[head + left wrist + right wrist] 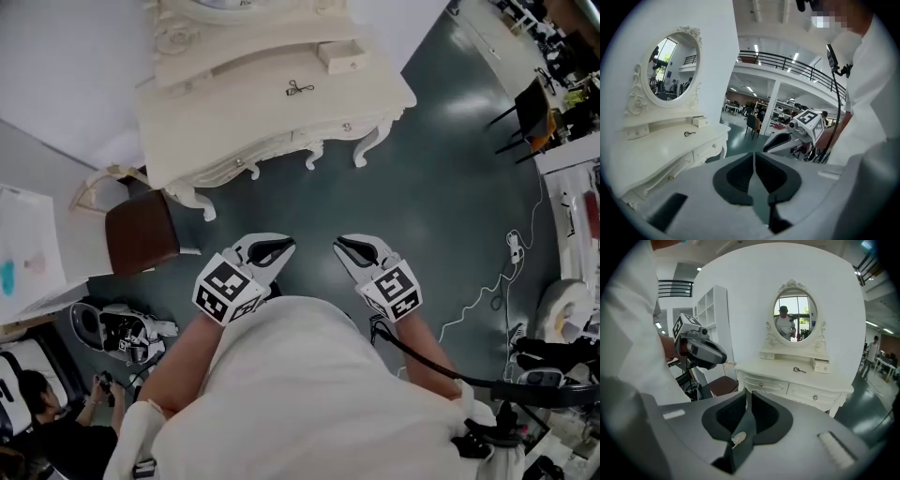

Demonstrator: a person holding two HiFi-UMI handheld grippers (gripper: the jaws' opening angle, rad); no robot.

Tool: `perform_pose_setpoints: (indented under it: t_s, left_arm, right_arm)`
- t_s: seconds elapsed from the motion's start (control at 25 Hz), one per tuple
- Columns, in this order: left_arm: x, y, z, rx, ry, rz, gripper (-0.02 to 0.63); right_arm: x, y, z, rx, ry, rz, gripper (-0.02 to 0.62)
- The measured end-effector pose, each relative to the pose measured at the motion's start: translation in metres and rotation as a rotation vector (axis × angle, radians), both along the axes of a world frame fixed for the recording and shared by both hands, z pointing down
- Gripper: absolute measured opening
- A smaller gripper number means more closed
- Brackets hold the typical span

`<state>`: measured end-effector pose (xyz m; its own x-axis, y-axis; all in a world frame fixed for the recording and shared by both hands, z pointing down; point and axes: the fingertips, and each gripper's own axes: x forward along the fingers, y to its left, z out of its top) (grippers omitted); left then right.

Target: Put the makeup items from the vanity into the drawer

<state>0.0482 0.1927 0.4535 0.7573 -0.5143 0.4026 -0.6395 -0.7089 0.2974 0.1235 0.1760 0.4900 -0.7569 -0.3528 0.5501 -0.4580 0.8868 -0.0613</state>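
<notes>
Jaws are sitting clenched on both sides, pad against pad, with nothing between them. The left gripper [274, 249] and the right gripper [358, 249] are hovering side by side just in front of the person's body, over the dark green floor [431, 187]. Their tips are pointing toward the white vanity table [244, 112], and both are well apart from it.

On the tabletop a small black tool [300, 88] with looped handles is lying alone, near the back and toward the right half as the right gripper view shows it. Just beside it, further right and against the rear ledge, a little cream drawer box [342, 58] is resting on the top. An oval mirror [794, 317] in a carved frame is rising above the ledge and is reflecting a person in a cap.

The front drawers [815, 394] under the tabletop are sitting flush with the carved front, their round knobs facing out.

A brown stool [141, 232] is standing on the floor at the table's left end, close to its curved leg. Black cables are trailing across the floor at the right of the head view.
</notes>
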Motion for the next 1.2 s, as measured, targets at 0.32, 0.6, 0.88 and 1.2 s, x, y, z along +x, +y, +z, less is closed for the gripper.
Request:
perform_pose_setpoints:
  t_s: [0.32, 0.6, 0.88, 1.2]
  left_arm:
    - [-0.086, -0.073, -0.001, -0.012, 0.022, 0.05, -0.003]
    - [-0.129, -0.104, -0.005, -0.012, 0.093, -0.045, -0.003]
    - [-0.173, -0.144, 0.001, -0.016, 0.058, -0.177, -0.002]
    - [-0.187, -0.222, -0.006, -0.053, 0.047, -0.356, -0.002]
  right_arm:
    - [-0.091, -0.107, -0.002, 0.059, 0.071, 0.006, 0.005]
    - [-0.128, -0.18, 0.007, 0.127, 0.171, -0.049, 0.006]
    - [-0.129, -0.282, 0.062, 0.127, 0.293, -0.067, 0.034]
    - [-0.144, -0.414, 0.103, 0.187, 0.381, -0.177, 0.072]
